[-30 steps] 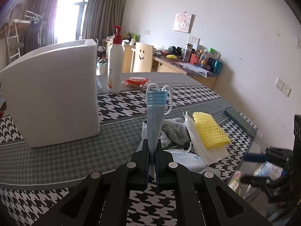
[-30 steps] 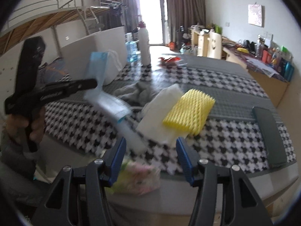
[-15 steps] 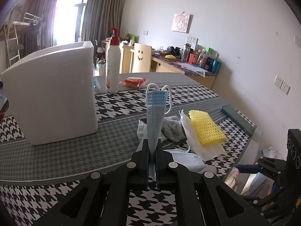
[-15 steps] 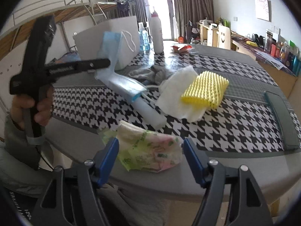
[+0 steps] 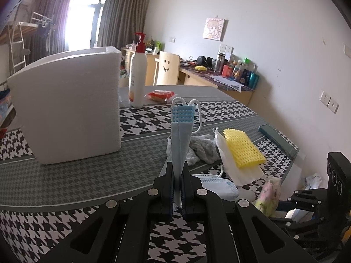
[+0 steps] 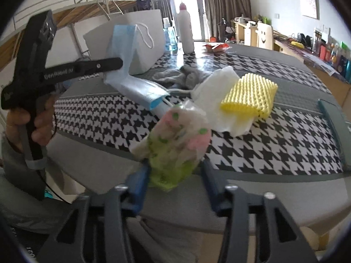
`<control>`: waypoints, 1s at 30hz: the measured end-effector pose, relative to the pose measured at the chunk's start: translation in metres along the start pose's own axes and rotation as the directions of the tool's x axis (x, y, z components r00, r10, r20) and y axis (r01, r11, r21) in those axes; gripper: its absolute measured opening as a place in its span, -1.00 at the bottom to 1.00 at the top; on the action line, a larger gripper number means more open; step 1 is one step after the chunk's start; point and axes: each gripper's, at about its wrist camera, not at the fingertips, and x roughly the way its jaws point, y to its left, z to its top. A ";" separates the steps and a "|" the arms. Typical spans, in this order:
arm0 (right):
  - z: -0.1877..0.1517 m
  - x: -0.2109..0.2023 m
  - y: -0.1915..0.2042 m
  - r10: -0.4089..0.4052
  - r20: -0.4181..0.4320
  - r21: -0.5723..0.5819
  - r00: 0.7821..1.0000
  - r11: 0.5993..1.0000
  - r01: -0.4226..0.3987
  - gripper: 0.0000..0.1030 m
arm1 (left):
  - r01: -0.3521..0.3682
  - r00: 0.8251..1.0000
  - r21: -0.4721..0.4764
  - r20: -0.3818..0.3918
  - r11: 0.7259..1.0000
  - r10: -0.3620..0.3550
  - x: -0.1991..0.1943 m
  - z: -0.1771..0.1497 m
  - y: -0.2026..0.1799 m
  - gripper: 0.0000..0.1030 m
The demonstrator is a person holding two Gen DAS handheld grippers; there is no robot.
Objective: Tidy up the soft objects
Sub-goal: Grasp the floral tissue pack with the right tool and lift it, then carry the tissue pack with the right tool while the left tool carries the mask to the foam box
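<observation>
Since a second ago, your right gripper (image 6: pixel 173 188) has dropped to the table's near edge, and a green-and-pink floral cloth (image 6: pixel 175 144) now sits between its blue fingers (image 6: pixel 138 188); the jaws are closing, though whether both pads press it is unclear. Your left gripper (image 5: pixel 178 176) has not moved: its jaws are clamped on a blue mask (image 5: pixel 181 131), held upright above the houndstooth table (image 5: pixel 65 179). A second mask (image 5: pixel 217 186), a grey cloth (image 5: pixel 204 149) and a yellow mesh pad (image 5: pixel 241 149) on white tissue (image 5: pixel 237 171) lie beyond. A white foam box (image 5: pixel 65 109) stands far left.
</observation>
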 end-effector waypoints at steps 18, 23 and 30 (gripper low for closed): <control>0.036 -0.029 0.015 -0.001 0.137 -0.037 0.991 0.999 0.006 -0.50 | -0.028 0.996 -0.012 0.086 1.000 0.029 -0.039 0.011 0.011 -0.89; 0.048 -0.032 0.015 -0.010 0.166 -0.037 0.986 0.999 0.016 -0.50 | -0.037 0.993 -0.020 0.111 0.999 0.039 -0.048 0.019 0.014 -0.89; 0.063 -0.034 0.019 -0.075 0.210 -0.038 0.975 0.996 0.085 -0.50 | -0.076 0.987 -0.030 0.139 0.997 0.079 -0.059 0.024 0.020 -0.89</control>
